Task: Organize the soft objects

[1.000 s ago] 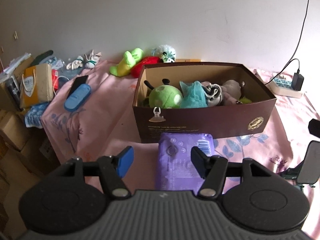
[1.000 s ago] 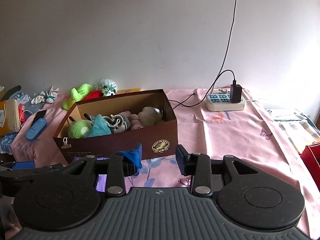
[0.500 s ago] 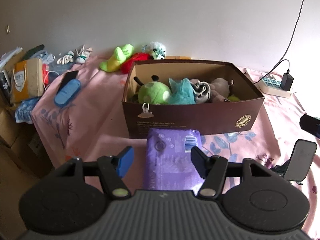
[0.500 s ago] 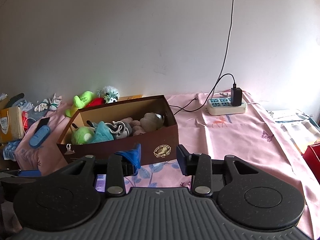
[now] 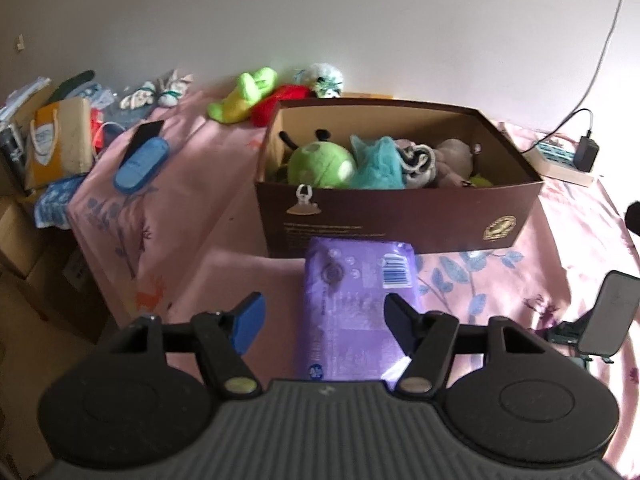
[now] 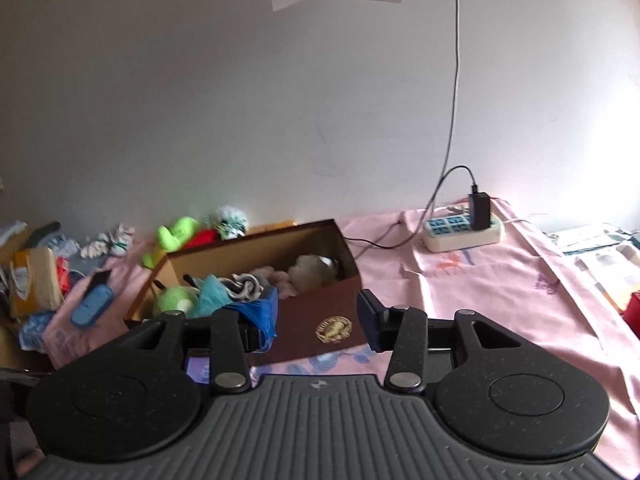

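Observation:
A purple soft pack (image 5: pixel 352 304) lies flat on the pink cloth in front of the brown cardboard box (image 5: pixel 400 220). My left gripper (image 5: pixel 322 304) is open just above it, the fingers straddling the pack, the left pad well clear of it. The box holds a green plush (image 5: pixel 320 164), a teal plush (image 5: pixel 376 164) and a grey plush (image 5: pixel 452 156). Behind it lie a lime plush (image 5: pixel 244 96), a red plush (image 5: pixel 280 100) and a white fluffy toy (image 5: pixel 324 80). My right gripper (image 6: pixel 316 304) points at the box (image 6: pixel 304 332); its jaws are opening with nothing between them.
A blue case (image 5: pixel 140 164) and a black phone (image 5: pixel 146 132) lie near the table's left edge. A paper bag (image 5: pixel 56 140) and clutter stand beyond it. A power strip (image 6: pixel 460 232) with a charger sits at the back right. A phone on a stand (image 5: pixel 608 312) stands right of the pack.
The right gripper's jaws have spread wider and its view has tipped upward, showing more wall. The left gripper has stayed over the purple pack.

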Motion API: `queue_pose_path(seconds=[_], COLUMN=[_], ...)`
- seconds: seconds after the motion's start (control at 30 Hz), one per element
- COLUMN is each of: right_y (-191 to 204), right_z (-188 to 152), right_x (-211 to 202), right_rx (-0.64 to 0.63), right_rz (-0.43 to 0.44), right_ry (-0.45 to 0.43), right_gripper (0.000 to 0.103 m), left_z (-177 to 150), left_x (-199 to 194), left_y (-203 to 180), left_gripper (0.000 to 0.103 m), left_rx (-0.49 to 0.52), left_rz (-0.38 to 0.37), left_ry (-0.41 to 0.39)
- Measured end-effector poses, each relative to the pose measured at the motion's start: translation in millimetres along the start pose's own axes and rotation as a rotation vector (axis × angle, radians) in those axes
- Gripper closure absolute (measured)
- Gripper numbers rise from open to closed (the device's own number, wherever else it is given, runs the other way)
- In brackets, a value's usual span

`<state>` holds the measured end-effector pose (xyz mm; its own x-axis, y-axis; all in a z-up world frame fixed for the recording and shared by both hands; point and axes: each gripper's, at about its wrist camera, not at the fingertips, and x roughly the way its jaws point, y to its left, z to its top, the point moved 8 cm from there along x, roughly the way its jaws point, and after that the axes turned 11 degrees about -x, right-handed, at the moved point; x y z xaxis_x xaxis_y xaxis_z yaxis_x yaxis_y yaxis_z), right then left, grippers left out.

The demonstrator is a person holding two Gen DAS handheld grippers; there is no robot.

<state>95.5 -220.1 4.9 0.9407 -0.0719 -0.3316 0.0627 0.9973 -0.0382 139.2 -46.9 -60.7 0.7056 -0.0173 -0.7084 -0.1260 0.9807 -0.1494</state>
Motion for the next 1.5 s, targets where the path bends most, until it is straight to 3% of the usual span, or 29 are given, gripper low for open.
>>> queue_pose_path(seconds=[0.13, 0.23, 0.47, 0.67, 0.97, 1.2, 1.27, 1.3, 1.33, 1.5], right_y=[1.9, 2.3, 1.3, 0.2, 0.7, -5.1, -4.7, -4.4, -4.2, -3.8], right_z=[-1.0, -3.1, -8.6, -7.5, -5.5, 0.8, 1.6, 1.4, 0.9, -3.5], right_x=[3.0, 6.7, 14.2, 12.9, 11.0, 1.3, -0.1, -0.2, 0.2, 1.7], right_rx=[0.026, 0.037, 0.027, -0.020, -0.038, 0.003, 0.004, 0.003, 0.002, 0.002], right_rz=[0.018, 0.020, -0.001, -0.057, -0.077, -0.075, -0.073, -0.073, -0.071, -0.068], right_ry=[0.003, 0.015, 0.048, 0.034, 0.014, -0.047, -0.054, -0.053, -0.050, -0.016], right_gripper=[0.072, 0.070, 0.068, 0.067, 0.067, 0.066, 0.065, 0.065, 0.064, 0.063], left_z=[0.9, -1.3, -0.3, 4.5, 7.7, 4.4, 5.5, 6.6, 7.4, 8.0], left_x=[-3.0, -0.6, -3.1, 2.6, 2.2, -3.3, -10.1, -13.5, -16.1, -24.2], left_y=[-2.7, -6.4, -6.9, 0.2, 7.7, -2.9, -4.8, -5.7, -6.7, -15.7], left_gripper=[0.036, 0.036, 0.035, 0.035, 0.035, 0.032, 0.029, 0.021, 0.002, 0.000], left_rx=[-0.005, -0.004, 0.000, 0.012, -0.020, -0.039, -0.046, -0.042, -0.033, 0.026], left_rz=[0.000, -0.048, -0.053, 0.023, 0.083, -0.050, -0.042, -0.028, -0.024, -0.037], left_ry=[-0.033, 0.000, -0.010, -0.036, -0.103, -0.062, -0.105, -0.126, -0.138, -0.160])
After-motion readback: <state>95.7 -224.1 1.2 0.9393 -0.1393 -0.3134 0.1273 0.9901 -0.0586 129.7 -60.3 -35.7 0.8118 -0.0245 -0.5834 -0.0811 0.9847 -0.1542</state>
